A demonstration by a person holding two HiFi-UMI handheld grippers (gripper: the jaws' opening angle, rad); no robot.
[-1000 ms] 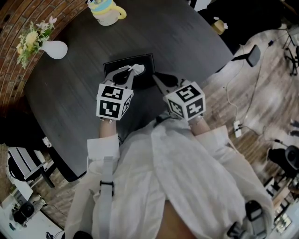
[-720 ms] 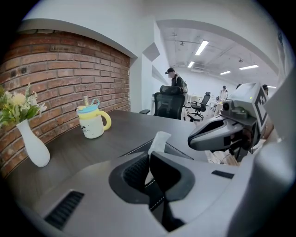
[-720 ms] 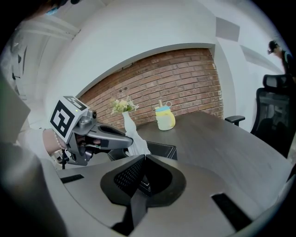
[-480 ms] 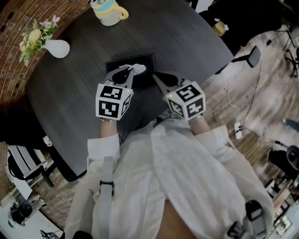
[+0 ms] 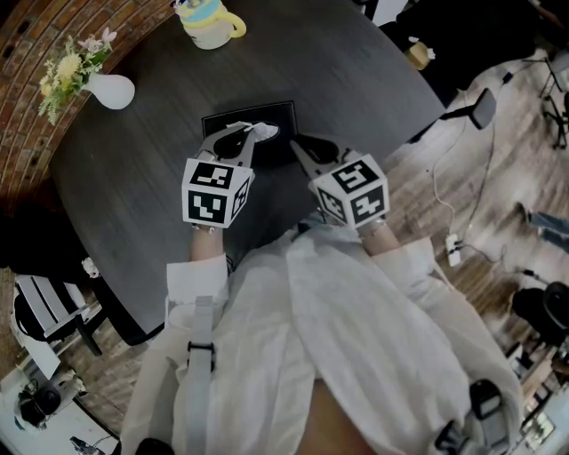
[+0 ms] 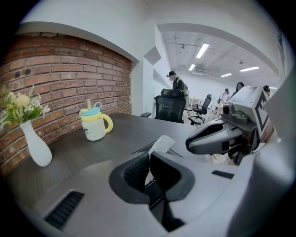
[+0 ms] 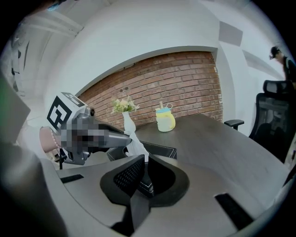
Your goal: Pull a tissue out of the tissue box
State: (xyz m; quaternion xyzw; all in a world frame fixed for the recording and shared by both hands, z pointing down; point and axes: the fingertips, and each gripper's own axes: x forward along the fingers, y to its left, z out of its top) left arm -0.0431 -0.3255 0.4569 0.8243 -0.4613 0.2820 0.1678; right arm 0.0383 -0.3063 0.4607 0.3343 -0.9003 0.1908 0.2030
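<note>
A black tissue box lies on the round dark table in the head view. A white tissue sticks up out of its top. My left gripper is shut on that tissue, whose tip rises above the closed jaws in the left gripper view. The right gripper view shows the same pinched tissue over the box. My right gripper is shut with nothing in it, its tips at the box's right side. I cannot tell whether it touches the box.
A white vase with flowers stands at the table's left. A yellow-handled mug sits at the far edge. A small object lies at the far right rim. Cables run over the floor to the right, and a chair stands lower left.
</note>
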